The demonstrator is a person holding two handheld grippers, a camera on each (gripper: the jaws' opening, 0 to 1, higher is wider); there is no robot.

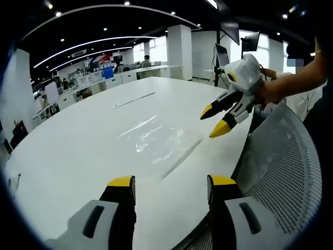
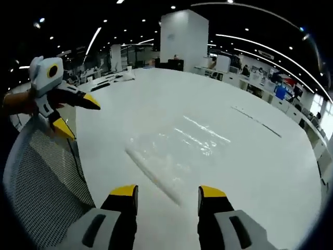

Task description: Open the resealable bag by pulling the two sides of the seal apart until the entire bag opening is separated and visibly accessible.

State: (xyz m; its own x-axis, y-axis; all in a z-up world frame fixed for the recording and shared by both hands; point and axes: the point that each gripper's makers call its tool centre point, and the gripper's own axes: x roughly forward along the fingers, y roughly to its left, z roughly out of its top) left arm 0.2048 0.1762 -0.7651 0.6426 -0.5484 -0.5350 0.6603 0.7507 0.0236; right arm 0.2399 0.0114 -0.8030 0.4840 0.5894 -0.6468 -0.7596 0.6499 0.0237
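The clear bag [image 1: 156, 138] lies flat on the white table [image 1: 78, 140], its seal strip along the edge nearest the claws, and it looks shut, so nothing of the opening seems done yet. The left claw [image 1: 171, 182] hangs above the table short of the seal, jaws wide and empty; the right claw [image 2: 167, 191] hovers just over the strip, jaws also wide and empty. By my judgement all remains: gripping each side and pulling apart.
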